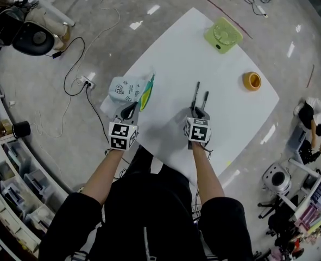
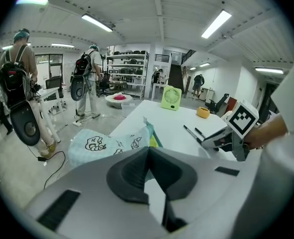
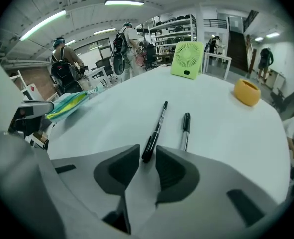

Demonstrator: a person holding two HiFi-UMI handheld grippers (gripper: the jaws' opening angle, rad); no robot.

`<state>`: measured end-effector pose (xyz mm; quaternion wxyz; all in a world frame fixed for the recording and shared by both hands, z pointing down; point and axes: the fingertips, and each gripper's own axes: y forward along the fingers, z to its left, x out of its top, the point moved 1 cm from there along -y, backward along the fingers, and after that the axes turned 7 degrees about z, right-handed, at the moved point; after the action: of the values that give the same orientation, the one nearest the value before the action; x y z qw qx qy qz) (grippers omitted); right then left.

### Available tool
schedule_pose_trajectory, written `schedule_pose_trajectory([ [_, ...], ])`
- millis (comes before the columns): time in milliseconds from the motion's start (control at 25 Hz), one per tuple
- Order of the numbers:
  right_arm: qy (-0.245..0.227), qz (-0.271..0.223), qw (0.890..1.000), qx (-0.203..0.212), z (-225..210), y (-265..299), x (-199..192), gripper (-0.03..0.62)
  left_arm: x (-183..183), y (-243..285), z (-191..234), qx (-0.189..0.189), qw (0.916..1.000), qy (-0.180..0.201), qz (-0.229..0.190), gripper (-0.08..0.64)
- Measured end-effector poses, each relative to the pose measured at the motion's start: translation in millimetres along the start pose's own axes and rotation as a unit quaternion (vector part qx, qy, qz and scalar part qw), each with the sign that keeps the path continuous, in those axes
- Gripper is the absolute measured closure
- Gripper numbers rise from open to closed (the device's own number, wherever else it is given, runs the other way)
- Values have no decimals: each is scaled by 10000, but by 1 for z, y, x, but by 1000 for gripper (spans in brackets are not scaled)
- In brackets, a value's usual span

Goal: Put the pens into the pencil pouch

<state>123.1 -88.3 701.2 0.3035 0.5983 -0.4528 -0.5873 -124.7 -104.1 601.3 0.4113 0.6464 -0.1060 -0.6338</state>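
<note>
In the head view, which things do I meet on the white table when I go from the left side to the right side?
pencil pouch → longer pen → shorter pen → green fan → orange roll

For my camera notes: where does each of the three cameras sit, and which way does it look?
Head view: on the person's head, facing steeply down at the table; shows both forearms, the left hand-held gripper and the right hand-held gripper.
Left gripper view: on that hand-held gripper, facing the pencil pouch past its own jaws.
Right gripper view: likewise, facing two pens past its own jaws.
Shared: all show the green fan.
</note>
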Motion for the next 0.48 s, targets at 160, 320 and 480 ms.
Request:
schedule_pose_trajectory([
  [160,64,64,9999,-67,-1,4,-2,506,0,-2,1,-49,10000,16,-15,537],
  [320,39,75,9999,-112,0,5,-2,513,-2,-3,2,-78,10000,21,-14,538],
  [480,110,105,9999,-7,0,5,-3,526,-2,-4,3,-92,10000,38,-2,538],
])
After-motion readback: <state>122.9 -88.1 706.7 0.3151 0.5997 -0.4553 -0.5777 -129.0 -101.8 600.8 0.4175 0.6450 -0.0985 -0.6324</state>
